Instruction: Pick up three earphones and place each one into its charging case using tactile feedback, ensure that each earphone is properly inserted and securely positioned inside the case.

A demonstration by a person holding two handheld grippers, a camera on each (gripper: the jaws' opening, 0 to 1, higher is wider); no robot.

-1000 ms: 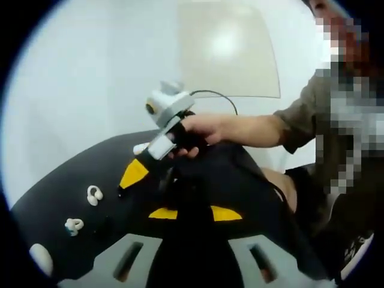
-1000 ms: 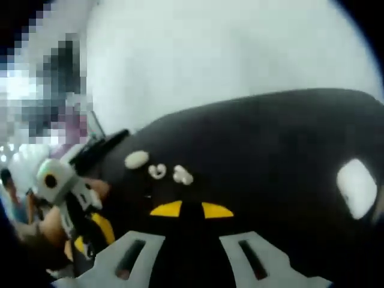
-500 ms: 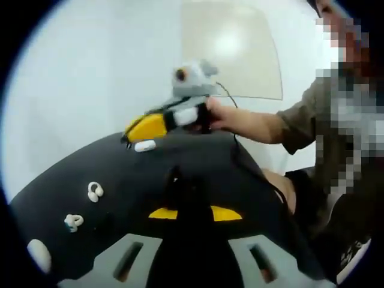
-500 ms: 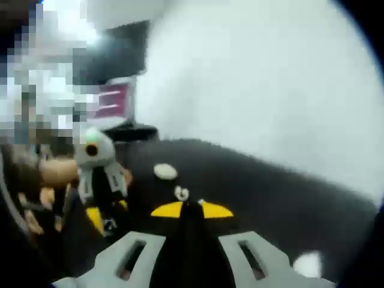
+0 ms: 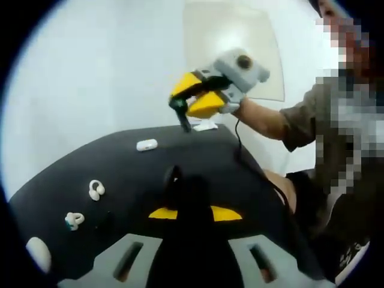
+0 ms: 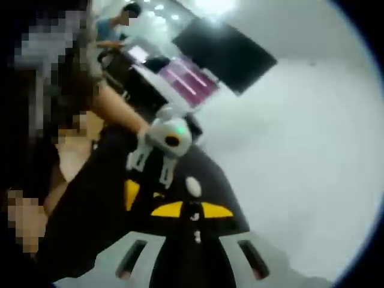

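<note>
Black mat (image 5: 198,156): two earphones (image 5: 95,190), two cases (image 5: 146,144); both tongs' gaps hard to judge.

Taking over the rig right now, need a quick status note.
Left tongs: low over the black mat, open or shut unclear.
Right tongs: raised past the mat's far edge; small white bit between them, grip unconfirmed.
On mat: white clip earphone, teal-marked white earphone, far white oval case, near white oval case.
Done: no earphone visibly seated. Left: seat all three.
</note>
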